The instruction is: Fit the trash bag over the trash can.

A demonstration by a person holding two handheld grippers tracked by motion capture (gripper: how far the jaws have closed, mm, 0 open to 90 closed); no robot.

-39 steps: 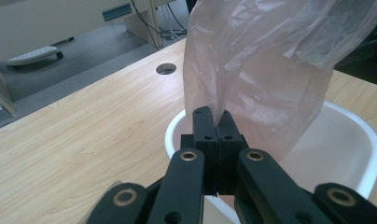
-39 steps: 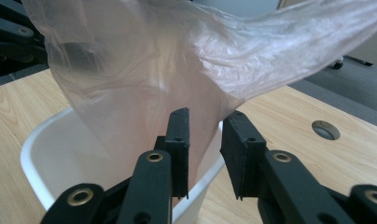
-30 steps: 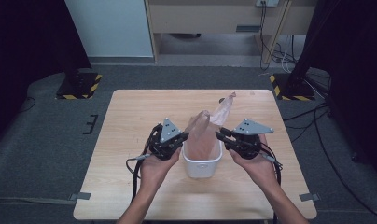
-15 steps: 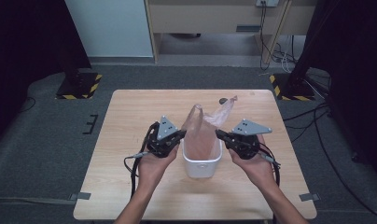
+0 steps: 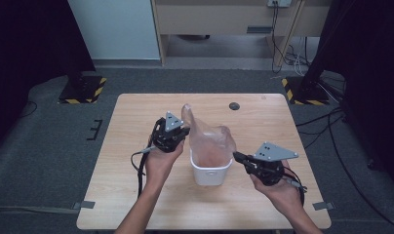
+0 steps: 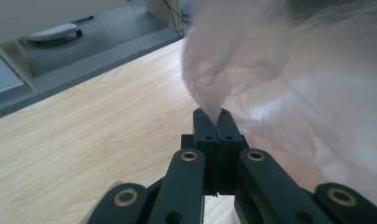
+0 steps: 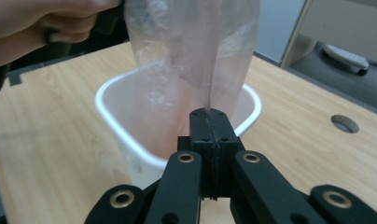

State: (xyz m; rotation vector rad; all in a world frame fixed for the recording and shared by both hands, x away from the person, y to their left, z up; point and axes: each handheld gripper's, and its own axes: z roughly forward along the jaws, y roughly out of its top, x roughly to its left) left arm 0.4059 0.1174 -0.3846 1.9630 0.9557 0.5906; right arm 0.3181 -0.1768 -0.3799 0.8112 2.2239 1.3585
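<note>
Now that the right gripper, clenched on the clear plastic bag, has dropped toward four o'clock of the white bin, while the left gripper stays pinching the bag's edge at ten o'clock, the liner's mouth looks to be spreading open over the bin.

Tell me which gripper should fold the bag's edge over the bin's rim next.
Probably right: the right gripper pinches the plastic bag at the white bin's rim, while the left gripper pinches it higher.

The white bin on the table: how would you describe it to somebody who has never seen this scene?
On the wooden table, look between the person's hands. The white bin, a small rounded-rectangular plastic tub, stands there with a clear pinkish plastic bag rising from it. Nothing else on the table is white.
</note>
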